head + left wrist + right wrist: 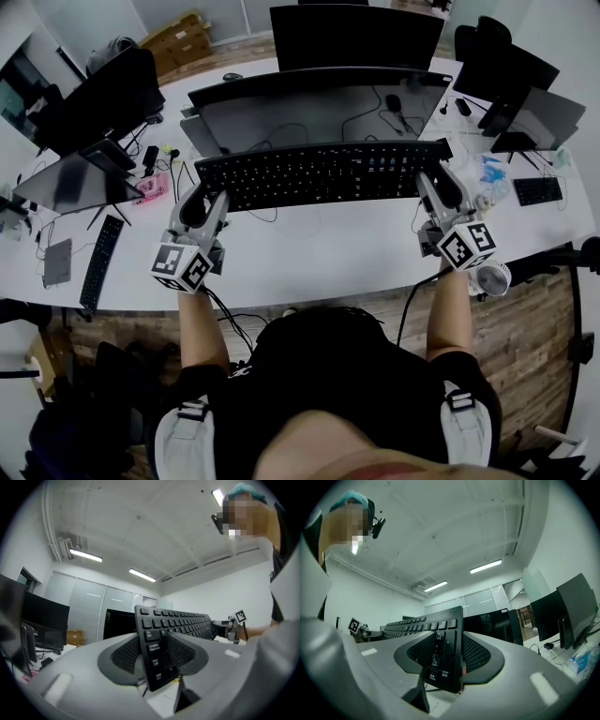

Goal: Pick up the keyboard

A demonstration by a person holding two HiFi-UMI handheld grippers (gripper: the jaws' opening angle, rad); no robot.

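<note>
A long black keyboard (319, 173) stretches across in front of me, gripped at both ends. My left gripper (208, 195) is shut on its left end and my right gripper (433, 178) is shut on its right end. In the left gripper view the keyboard's end (157, 641) stands edge-on between the ribbed pads (126, 656), and the key rows run away to the right. The right gripper view mirrors this, the numpad end (440, 656) sitting between the pads (476, 656). White desk and a cable show beneath the keyboard, so it looks raised off the desk.
A white desk (319, 253) holds a dark monitor (319, 108) right behind the keyboard, with more monitors (98, 98) to the left and back. A second black keyboard (100, 262) lies at the left. A small keypad (537, 190) and a white fan (489, 278) sit at the right.
</note>
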